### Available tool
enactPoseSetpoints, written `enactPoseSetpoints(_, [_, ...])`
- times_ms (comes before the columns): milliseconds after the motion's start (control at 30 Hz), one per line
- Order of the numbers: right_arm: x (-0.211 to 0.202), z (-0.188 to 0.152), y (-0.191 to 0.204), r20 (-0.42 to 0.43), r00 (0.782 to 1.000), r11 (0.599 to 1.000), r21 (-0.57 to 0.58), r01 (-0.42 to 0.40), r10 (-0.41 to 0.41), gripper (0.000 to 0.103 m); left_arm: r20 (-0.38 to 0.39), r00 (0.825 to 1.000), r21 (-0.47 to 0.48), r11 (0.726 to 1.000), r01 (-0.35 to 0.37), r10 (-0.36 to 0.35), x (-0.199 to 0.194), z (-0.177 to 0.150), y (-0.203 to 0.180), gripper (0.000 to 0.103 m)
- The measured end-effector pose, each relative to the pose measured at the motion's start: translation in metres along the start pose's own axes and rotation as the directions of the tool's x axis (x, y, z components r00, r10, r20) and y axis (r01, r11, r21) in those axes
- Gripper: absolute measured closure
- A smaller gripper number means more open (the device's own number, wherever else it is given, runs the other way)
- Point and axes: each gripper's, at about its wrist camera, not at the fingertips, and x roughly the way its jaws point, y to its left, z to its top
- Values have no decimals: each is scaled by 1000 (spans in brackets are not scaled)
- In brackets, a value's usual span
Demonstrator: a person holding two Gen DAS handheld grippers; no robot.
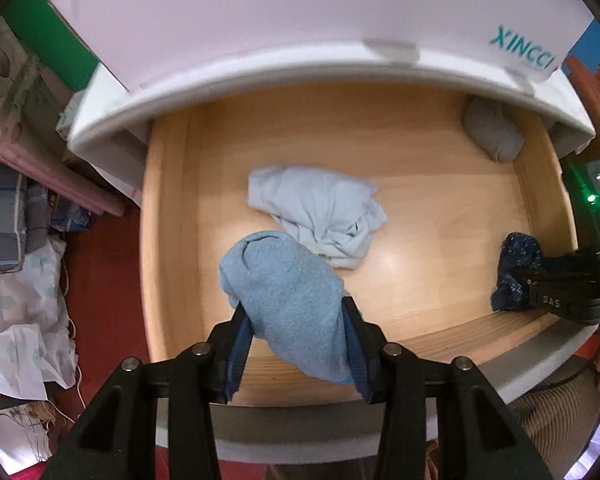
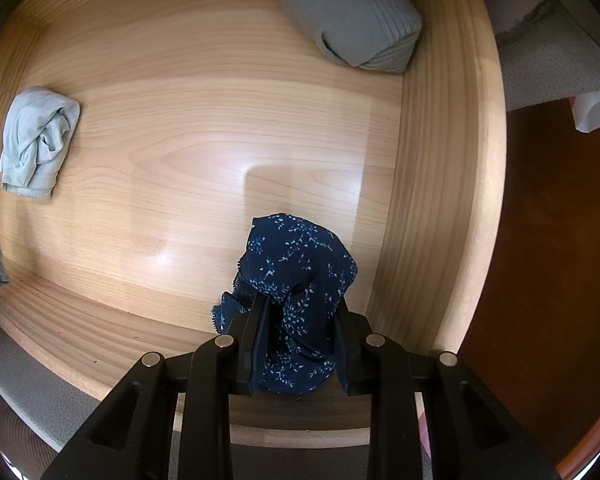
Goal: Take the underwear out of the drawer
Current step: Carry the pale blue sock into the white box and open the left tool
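Open light-wood drawer (image 1: 440, 216) with a white front, seen from above by both my grippers pointing down into it. My left gripper (image 1: 296, 320) is clamped on a bunched mid-blue terry-knit underwear piece (image 1: 284, 292), pads pressing both sides, cloth hanging above the drawer floor. My right gripper (image 2: 300, 320) sits low near the drawer's right wall, jaws closed on a navy floral-print underwear piece (image 2: 300, 276) that bulges up between the fingers; I think it's touching the floor, hard to tell. A crumpled pale-blue garment (image 1: 320, 212) lies mid-drawer, just past the left gripper. A rolled grey ribbed bundle (image 2: 356, 24) sits in the far right corner. Only the left view shows bedding piled left of the drawer; only the right view shows the navy print clearly.
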Motion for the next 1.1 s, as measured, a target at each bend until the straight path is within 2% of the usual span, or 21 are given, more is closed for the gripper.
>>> enactPoseSetpoints(300, [-1, 1, -1, 1, 1000, 1000, 2, -2, 2, 78, 88, 996, -5, 1000, -4, 4, -49, 5, 15, 60])
enactPoseSetpoints(500, [1, 0, -6, -1, 1000, 1000, 7, -3, 3, 78, 169, 986, 5, 1000, -3, 2, -95, 13, 27, 60])
enactPoseSetpoints(633, [-5, 5, -6, 1, 1000, 1000, 12, -6, 6, 78, 238, 971, 14, 1000, 0, -3, -135, 25, 35, 60])
enactPoseSetpoints(733, [-5, 5, -8, 3, 1000, 1000, 15, -8, 8, 78, 305, 952, 15, 1000, -4, -1, -168, 40, 39, 60])
enactPoseSetpoints(767, [-5, 5, -8, 3, 1000, 1000, 16, -9, 9, 78, 339, 941, 15, 1000, -9, 3, -183, 48, 41, 60])
enactPoseSetpoints(967, [-6, 5, -12, 3, 1000, 1000, 14, -9, 9, 78, 429, 903, 2, 1000, -26, 22, -225, 95, 50, 60])
enactPoseSetpoints(1100, [-6, 5, -14, 3, 1000, 1000, 15, -10, 10, 78, 425, 903, -4, 998, -64, 60, -219, 129, 49, 60])
